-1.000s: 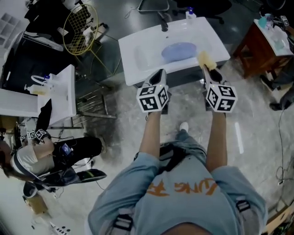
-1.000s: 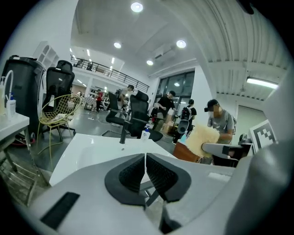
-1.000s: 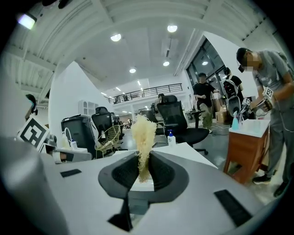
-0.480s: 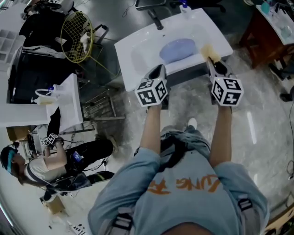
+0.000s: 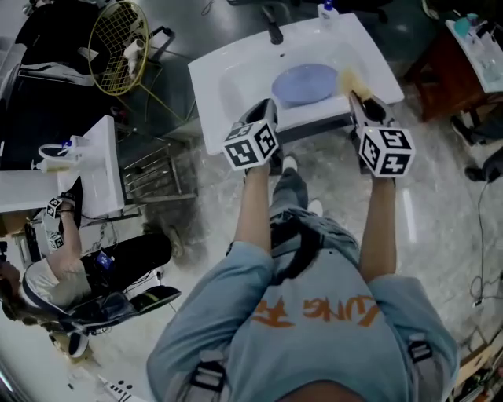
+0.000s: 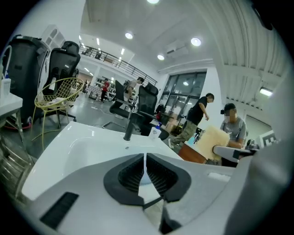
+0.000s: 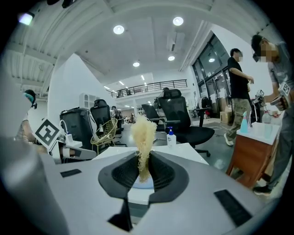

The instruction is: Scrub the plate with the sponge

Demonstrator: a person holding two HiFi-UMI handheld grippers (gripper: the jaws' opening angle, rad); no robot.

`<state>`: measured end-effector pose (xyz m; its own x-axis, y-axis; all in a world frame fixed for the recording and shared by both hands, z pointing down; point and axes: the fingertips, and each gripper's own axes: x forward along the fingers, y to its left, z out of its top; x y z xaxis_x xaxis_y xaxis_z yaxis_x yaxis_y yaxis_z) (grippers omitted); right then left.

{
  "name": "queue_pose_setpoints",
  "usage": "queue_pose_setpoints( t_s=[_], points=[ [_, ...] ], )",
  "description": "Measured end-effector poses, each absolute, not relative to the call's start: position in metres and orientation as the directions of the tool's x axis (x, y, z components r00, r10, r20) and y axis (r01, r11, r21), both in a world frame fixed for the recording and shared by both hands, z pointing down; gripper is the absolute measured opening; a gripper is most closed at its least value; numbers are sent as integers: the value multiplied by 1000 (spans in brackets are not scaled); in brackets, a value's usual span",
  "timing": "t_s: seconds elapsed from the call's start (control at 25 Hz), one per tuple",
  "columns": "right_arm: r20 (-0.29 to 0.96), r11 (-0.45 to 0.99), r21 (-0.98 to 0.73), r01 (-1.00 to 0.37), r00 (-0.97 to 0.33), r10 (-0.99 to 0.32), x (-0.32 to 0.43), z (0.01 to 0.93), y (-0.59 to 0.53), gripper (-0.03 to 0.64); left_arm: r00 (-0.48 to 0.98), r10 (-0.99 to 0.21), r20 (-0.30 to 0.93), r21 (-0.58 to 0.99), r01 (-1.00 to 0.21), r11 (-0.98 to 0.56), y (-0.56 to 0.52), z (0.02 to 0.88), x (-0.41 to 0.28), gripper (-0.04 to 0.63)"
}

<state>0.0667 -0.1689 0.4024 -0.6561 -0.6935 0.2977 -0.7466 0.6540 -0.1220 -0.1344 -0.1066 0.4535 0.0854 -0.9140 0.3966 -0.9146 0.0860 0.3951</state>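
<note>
A pale blue plate (image 5: 305, 83) lies in the basin of the white sink (image 5: 212, 90) in the head view. My right gripper (image 5: 354, 97) is shut on a yellow sponge (image 5: 349, 79), which stands up between the jaws at the sink's front right, just right of the plate. In the right gripper view the sponge (image 7: 143, 137) rises from the jaws (image 7: 145, 173), the plate (image 7: 143, 184) showing beneath. My left gripper (image 5: 269, 110) is shut and empty over the sink's front edge, left of the plate. The left gripper view shows its jaws (image 6: 145, 172) together and the sponge (image 6: 212, 143) at right.
A black faucet (image 5: 272, 30) and a soap bottle (image 5: 326, 10) stand at the sink's back. A yellow wire chair (image 5: 118, 35) is left of the sink, a brown cabinet (image 5: 464, 59) to its right. A seated person (image 5: 71, 275) is at lower left. Other people stand behind.
Both grippers have moved forward over the sink's front edge, bringing the sponge up beside the plate. The seated person at left has shifted.
</note>
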Motion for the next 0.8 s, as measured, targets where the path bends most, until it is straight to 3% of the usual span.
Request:
queue_pose_setpoints(
  t_s=[0.64, 0.8],
  points=[
    [440, 641, -131, -756, -624, -646, -5, 474, -244, 49, 154, -839, 522, 465, -876, 129, -188, 534, -196, 8],
    [466, 651, -122, -749, -622, -629, -30, 487, -260, 49, 263, -785, 561, 524, -847, 91, -202, 560, -205, 89]
  ],
)
